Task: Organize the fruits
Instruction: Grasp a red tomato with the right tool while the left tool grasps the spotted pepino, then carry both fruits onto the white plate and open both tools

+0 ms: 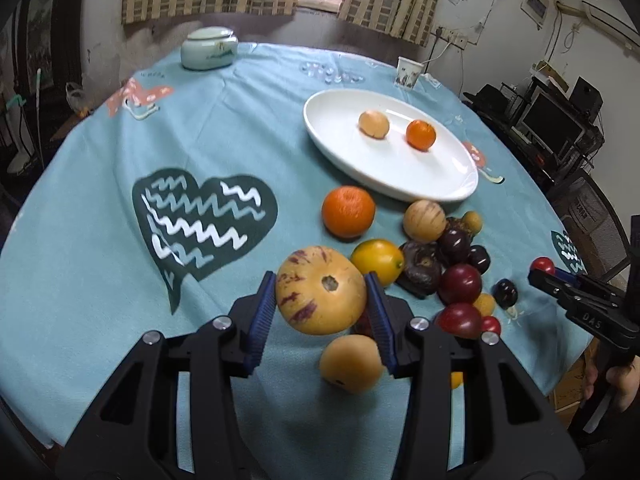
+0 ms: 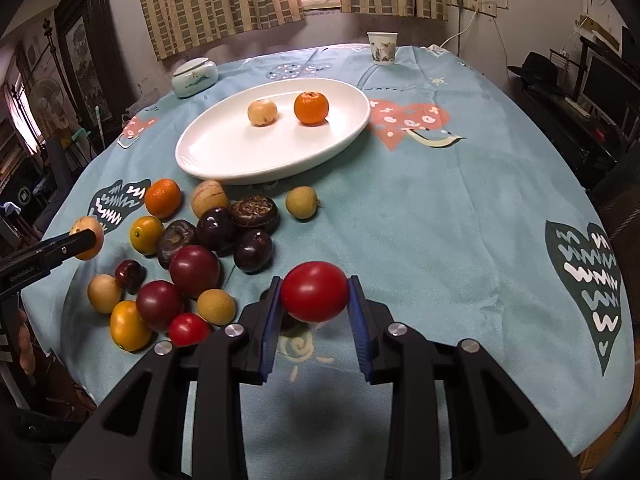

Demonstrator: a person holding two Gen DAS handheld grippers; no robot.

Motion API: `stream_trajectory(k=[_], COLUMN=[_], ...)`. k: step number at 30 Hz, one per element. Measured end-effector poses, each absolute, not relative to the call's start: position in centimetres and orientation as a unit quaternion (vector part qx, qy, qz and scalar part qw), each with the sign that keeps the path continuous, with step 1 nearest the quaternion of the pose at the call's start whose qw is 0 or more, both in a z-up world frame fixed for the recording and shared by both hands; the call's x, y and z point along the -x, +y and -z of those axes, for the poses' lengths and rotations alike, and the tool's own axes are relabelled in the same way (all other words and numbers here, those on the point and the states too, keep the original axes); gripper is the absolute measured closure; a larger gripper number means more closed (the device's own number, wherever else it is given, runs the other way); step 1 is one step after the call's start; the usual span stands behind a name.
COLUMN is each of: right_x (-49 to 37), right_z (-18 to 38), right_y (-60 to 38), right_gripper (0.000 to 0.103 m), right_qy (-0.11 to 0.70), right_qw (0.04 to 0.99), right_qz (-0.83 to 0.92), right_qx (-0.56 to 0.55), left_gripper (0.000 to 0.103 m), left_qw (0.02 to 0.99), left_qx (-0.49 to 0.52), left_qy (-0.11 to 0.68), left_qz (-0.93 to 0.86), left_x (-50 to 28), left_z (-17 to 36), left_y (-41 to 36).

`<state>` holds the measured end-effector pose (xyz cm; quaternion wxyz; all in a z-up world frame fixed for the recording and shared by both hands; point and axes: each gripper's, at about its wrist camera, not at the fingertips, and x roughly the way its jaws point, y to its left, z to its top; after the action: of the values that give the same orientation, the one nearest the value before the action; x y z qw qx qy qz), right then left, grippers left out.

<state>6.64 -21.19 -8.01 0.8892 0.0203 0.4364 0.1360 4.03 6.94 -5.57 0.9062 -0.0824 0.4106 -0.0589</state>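
Note:
My left gripper [image 1: 322,300] is shut on a yellow fruit with purple streaks [image 1: 320,290], lifted a little above the cloth. My right gripper [image 2: 314,298] is shut on a red tomato [image 2: 314,292], also held off the table. A white oval plate [image 1: 440,184] [image 2: 208,160] lies farther back and carries a tan fruit [image 2: 262,112] and a small orange [image 2: 311,108]. Between the grippers lies a heap of fruit: an orange [image 1: 348,211], a yellow citrus [image 1: 378,261], dark plums [image 2: 253,250] and red plums [image 2: 195,270]. A tan fruit [image 1: 351,364] lies under my left gripper.
A teal patterned cloth [image 2: 440,220] covers the round table. A pale lidded jar [image 1: 208,48] and a paper cup [image 2: 382,48] stand at the far edge. A person's hand [image 1: 624,384] holds the right gripper's handle. Chairs and shelves stand to the right.

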Motion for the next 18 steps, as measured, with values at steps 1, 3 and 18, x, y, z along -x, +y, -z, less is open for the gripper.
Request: stream_trajectory(k=[1,3,18], right_x=[-6.7,-6.7,-13.0], right_z=[7.9,7.7,4.0], right_y=[-21.1,-20.8,-17.8], right_gripper=[0.071,0.071,0.071], right_qy=[0.436,0.433,0.416], right_qw=[0.889,0.890,0.889], right_qz=[-0.139,-0.142,-0.189], right_qx=[-0.020,-0.019,0.006], left_gripper=[0.058,0.058,0.058], left_qw=[0.909,0.911,0.914], left_qx=[0.077,0.073,0.032], left_qy=[0.406,0.401,0.393], left_qz=[0.060,0.066,0.098], left_x=[-4.0,-3.9,-13.5], left_z=[5.1,4.6,1.3], left_y=[6.7,6.4,3.8])
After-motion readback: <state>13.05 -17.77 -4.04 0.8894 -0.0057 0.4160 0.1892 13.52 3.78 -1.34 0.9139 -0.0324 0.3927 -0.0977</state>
